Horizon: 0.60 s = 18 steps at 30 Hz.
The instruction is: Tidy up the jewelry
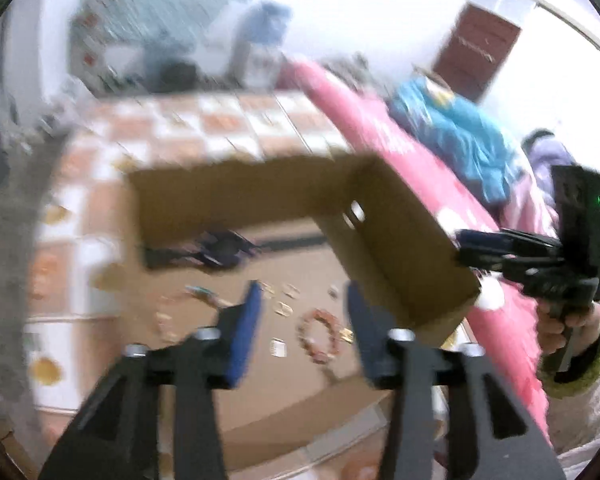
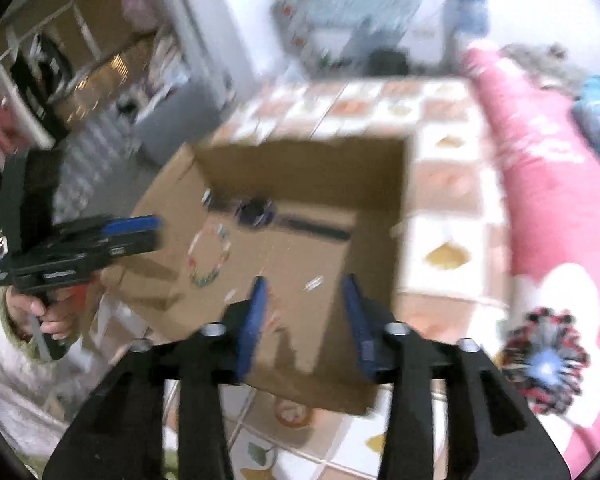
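An open cardboard box (image 1: 396, 232) lies on the tiled floor and also shows in the right wrist view (image 2: 376, 208). Inside lie a beaded bracelet (image 1: 318, 334), several small gold pieces (image 1: 284, 308), a dark watch (image 1: 220, 248) and a coloured bead ring (image 2: 210, 256). My left gripper (image 1: 300, 312) is open and empty above the box floor; it also shows at the left of the right wrist view (image 2: 140, 232). My right gripper (image 2: 304, 308) is open and empty over the box; in the left wrist view (image 1: 484, 244) it hovers at the box's right wall. Both views are blurred.
A pink quilt (image 1: 412, 160) runs along the right of the box, with blue cloth (image 1: 460, 128) on it. A tape roll (image 2: 294, 414) lies on the orange and white tiles (image 2: 444, 248) in front of the box. Shelves (image 2: 80, 60) stand at the far left.
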{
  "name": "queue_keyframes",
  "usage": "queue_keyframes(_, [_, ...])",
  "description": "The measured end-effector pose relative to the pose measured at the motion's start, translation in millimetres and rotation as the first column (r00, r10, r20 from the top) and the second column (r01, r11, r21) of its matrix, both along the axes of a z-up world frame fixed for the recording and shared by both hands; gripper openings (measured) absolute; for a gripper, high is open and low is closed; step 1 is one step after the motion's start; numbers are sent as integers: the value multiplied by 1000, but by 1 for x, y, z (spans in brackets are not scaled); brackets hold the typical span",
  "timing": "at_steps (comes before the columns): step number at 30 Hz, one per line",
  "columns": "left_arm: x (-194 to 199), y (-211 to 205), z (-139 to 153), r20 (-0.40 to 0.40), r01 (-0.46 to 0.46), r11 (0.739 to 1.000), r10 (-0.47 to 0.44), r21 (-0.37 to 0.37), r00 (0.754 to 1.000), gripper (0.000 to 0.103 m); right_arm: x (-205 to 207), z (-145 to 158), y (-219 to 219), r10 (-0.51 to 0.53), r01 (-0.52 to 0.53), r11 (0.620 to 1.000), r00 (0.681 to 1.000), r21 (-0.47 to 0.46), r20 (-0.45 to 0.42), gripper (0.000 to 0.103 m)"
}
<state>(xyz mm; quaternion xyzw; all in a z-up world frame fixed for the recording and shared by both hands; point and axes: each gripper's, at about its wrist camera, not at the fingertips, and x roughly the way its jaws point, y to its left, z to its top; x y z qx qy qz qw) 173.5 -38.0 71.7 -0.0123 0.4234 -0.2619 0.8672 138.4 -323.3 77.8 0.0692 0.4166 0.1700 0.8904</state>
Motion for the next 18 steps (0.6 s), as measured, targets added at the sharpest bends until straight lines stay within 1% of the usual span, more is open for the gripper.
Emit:
queue_keyframes(1, [-7, 13, 10, 46, -33, 999, 33, 2, 998, 70, -4, 3, -11, -39, 38, 999, 999, 13, 16, 58])
queue_keyframes(2, [-13, 25, 17, 86, -73, 997, 72, 5, 994, 80, -7, 2, -22, -78, 78, 997, 997, 26, 15, 61])
queue_keyframes(4, [-19, 45, 20, 120, -150, 989, 147, 17, 982, 86, -7, -9, -37, -133, 133, 990, 991, 45, -21, 63])
queue_keyframes(5, [-19, 55, 17, 111, -187, 982, 183, 23, 977, 90, -3, -18, -39, -146, 149, 987, 988, 62, -53, 63])
queue_keyframes(7, [-16, 71, 0, 44, -254, 967, 253, 18, 967, 91, 2, -40, -43, -136, 152, 982, 980, 109, -144, 63])
queue_keyframes(9, [-12, 80, -22, -67, -288, 958, 287, -3, 956, 91, 8, -62, -38, -107, 142, 979, 968, 146, -227, 63])
queue_keyframes(10, [-9, 83, -38, -156, -288, 957, 279, -38, 947, 91, 10, -70, -34, -91, 136, 976, 963, 168, -256, 63])
queue_keyframes(11, [-9, 84, -48, -216, -286, 956, 265, -72, 940, 91, 10, -75, -33, -70, 128, 972, 958, 197, -280, 63])
queue_keyframes(12, [-9, 82, -61, -292, -274, 953, 227, -131, 929, 91, 10, -81, -28, -39, 115, 965, 953, 237, -301, 61])
queue_keyframes(13, [-11, 80, -68, -333, -263, 950, 196, -169, 922, 91, 8, -82, -25, -19, 107, 958, 950, 266, -312, 59])
queue_keyframes(14, [-14, 77, -72, -361, -257, 945, 173, -202, 917, 91, 3, -80, -21, -27, 110, 962, 950, 251, -311, 60])
queue_keyframes(15, [-19, 73, -73, -369, -255, 941, 161, -221, 915, 91, -1, -78, -16, -30, 103, 968, 952, 227, -305, 60])
queue_keyframes(18, [-32, 68, -67, -310, -243, 955, 183, -168, 933, 91, -17, -72, -8, -33, 96, 974, 956, 206, -291, 60])
